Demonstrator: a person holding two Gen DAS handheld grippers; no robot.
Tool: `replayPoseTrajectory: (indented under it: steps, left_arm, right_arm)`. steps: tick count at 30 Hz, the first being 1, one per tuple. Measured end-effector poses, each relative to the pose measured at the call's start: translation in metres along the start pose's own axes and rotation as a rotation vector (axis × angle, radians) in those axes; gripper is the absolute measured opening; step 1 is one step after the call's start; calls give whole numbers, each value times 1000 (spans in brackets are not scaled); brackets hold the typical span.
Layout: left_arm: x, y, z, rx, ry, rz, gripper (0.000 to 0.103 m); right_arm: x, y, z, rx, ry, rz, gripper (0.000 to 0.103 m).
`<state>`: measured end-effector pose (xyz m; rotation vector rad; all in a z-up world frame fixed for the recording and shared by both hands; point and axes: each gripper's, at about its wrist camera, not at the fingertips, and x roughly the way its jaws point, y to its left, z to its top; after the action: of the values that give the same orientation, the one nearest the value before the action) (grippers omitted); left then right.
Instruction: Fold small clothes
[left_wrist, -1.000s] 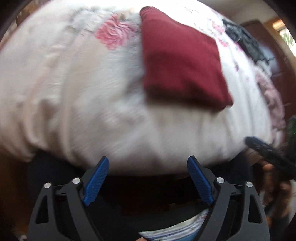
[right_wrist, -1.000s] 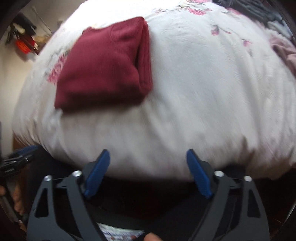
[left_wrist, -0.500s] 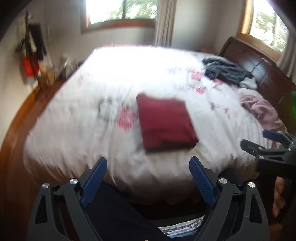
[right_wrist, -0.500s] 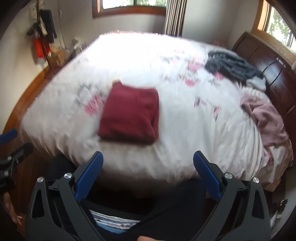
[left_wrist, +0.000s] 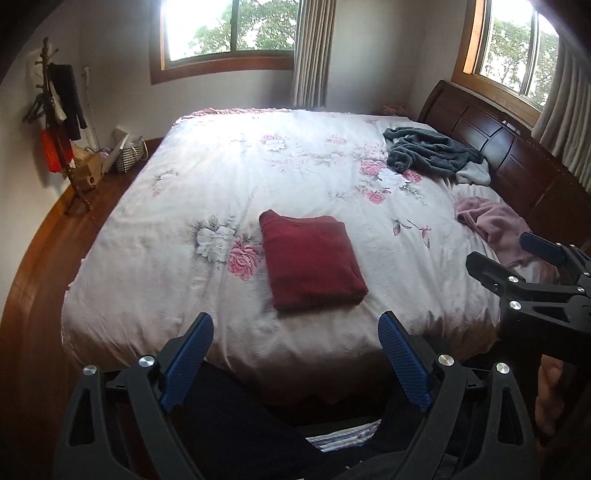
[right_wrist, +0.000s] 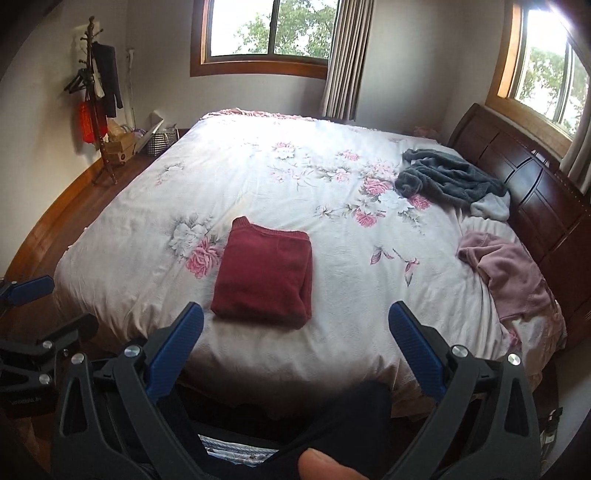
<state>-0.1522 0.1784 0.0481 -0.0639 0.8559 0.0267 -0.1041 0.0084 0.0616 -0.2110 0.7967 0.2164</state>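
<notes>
Both grippers, left gripper (left_wrist: 295, 354) and right gripper (right_wrist: 295, 343), have drawn back from the red sweater (left_wrist: 310, 264)

left tongs (left_wrist: 295, 354): black frame, ribbed blue pads, silver screws | right tongs (right_wrist: 295, 345): same | person: dark trousers

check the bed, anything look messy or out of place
The dark red garment lies neatly folded near the bed's front edge. Two pieces look out of place beside the headboard: a grey garment and a pink garment, both crumpled and unfolded. Nothing looks spilled or damaged.
</notes>
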Motion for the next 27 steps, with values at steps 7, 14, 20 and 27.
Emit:
replayPoseTrajectory:
  steps: [7,14,20,27]
  left_arm:
    - [16,3,0,-37,32,6,91]
    - [18,3,0,-37,34,-1,91]
    - [22,3,1,-38,35,-17,91]
    - [23,3,3,-39,38,-19,91]
  right_arm:
    - [10,6,2,-4,20,1,100]
    - [15,6,4,9,29,14,100]
    - [17,8,4,0,29,9,100]
    - [17,9,6,-3,23,6,100]
